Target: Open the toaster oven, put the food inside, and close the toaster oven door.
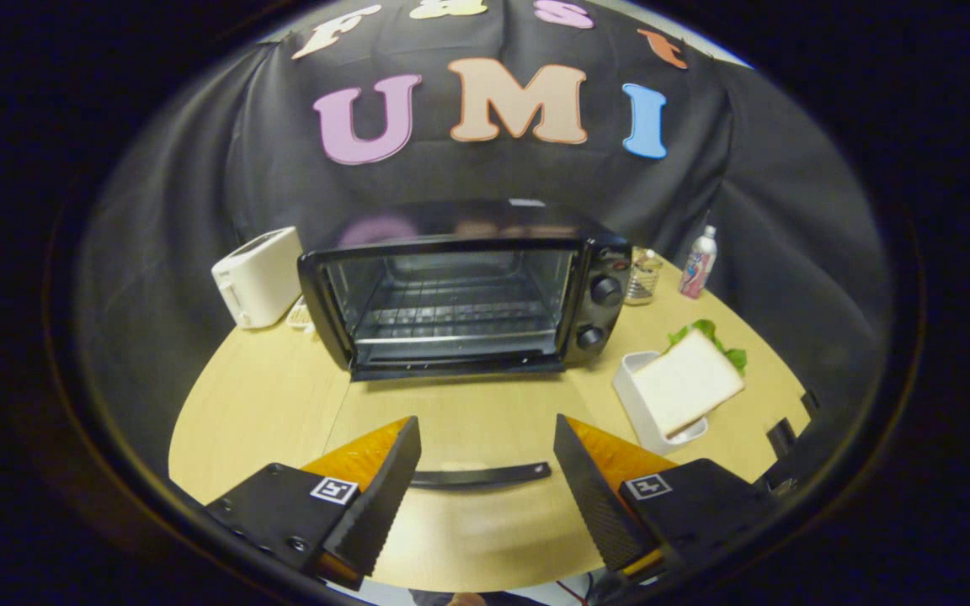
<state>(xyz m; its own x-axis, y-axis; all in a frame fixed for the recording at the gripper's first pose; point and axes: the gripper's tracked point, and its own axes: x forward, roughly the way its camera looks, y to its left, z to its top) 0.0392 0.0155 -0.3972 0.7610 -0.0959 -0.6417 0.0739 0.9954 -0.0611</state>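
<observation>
So the toaster oven sits straight ahead of the gripper, well beyond the fingertips, and its door looks already dropped open. You can see right onto the wire rack inside, with no glass in the way. That dark curved bar lying across the table between the two fingers reads to me as the door's handle edge, though the fisheye makes it hard to be sure.

The gripper is spread wide and holding nothing; neither finger touches anything.

The food is the thing to watch: a slice of bread with some lettuce behind it, propped in a small white dish off to the right of the fingers and a bit ahead, just beside the oven's knob side. The slice leans tilted, its flat face up toward the camera, so its thin edge is what the fingers would need to pinch.

My guess is the next move is a swing right, then back left into the oven mouth.
</observation>
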